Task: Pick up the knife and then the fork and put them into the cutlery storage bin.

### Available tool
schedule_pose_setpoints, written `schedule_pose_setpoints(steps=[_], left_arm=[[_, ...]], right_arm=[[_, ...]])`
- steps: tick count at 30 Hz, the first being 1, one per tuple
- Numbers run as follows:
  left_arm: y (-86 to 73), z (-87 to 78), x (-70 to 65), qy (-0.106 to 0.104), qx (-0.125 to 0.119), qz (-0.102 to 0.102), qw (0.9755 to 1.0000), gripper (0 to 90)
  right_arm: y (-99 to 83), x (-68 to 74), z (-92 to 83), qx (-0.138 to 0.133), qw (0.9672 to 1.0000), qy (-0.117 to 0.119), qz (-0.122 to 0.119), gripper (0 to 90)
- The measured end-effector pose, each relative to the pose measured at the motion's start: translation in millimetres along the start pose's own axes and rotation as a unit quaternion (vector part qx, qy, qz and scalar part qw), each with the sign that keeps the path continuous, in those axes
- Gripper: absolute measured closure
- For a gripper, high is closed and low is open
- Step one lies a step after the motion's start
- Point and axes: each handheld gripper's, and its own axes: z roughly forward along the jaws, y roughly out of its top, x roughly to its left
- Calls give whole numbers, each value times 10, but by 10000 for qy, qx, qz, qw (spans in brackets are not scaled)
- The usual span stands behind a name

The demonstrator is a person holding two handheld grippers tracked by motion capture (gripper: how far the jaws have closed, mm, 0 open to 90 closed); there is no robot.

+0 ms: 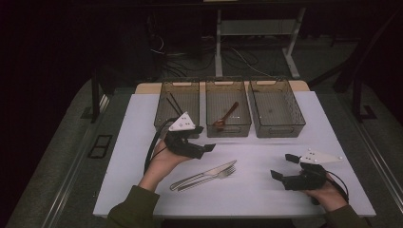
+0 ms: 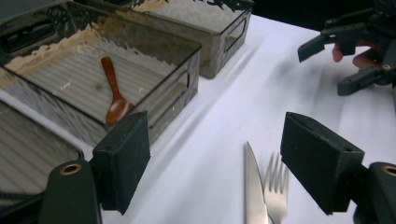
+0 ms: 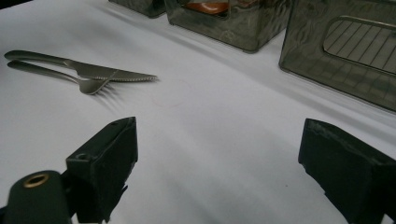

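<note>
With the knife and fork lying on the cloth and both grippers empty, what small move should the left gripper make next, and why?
Probably lower the left gripper onto the knife. Its jaws stand open and empty just above the knife and fork tips, while the spoon already lies in the middle bin.

I can't make out any writing, label, brand, number or sign from here.
</note>
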Motion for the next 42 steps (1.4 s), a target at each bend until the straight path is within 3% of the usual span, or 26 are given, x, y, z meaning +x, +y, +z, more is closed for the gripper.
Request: schedule_pose_setpoints(steps=[6,16,22,30,42], left_arm=[[-187,-89,-99,-44,52,52,10000,231],[-417,-226,-214,-95,64,82,9999,268],[-558,-299,-264,-137,126,35,9998,349],[-704,-348,-354,-241,221,-3,9995,537],[-846,-177,-398,-463,712,120,9963,685]], right_arm=[[6,12,20,-83,9999,92,40,121],[-1,25,50,21,10000,61,-34,121],[-3,28,53,45,10000,56,-39,121],[-5,27,50,60,10000,34,-63,121],[-6,25,52,76,9999,28,-74,121]])
